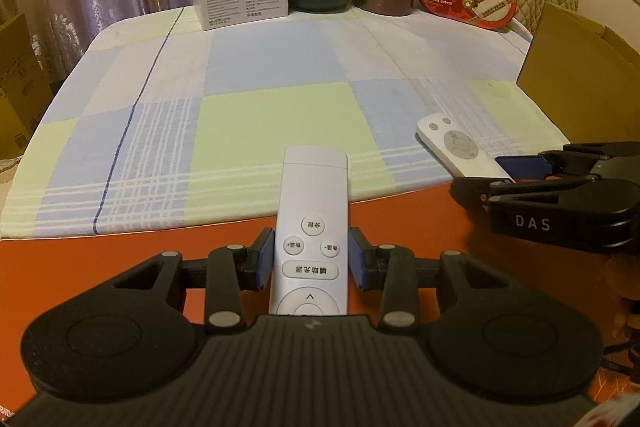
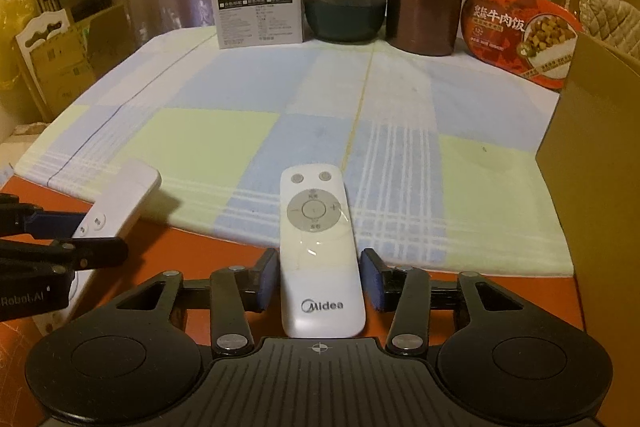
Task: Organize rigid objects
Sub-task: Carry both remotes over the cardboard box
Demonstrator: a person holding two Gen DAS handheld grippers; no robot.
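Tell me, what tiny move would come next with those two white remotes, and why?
Probably carrying them toward the cardboard box on the right. The left gripper has its pads against the long remote, and the right gripper flanks the Midea remote; whether its pads touch is unclear. The box stands open beside them.

Checked cloth [image 1: 280, 75] over orange table [image 1: 120, 267], cardboard box [image 1: 580, 75]

Both handheld grippers are matte black plastic: the left gripper [image 1: 311, 257] and right gripper [image 2: 319, 279] each show blue finger pads, silver pivot screws behind the jaws, round side discs and a ribbed base; white lettering marks their sides.
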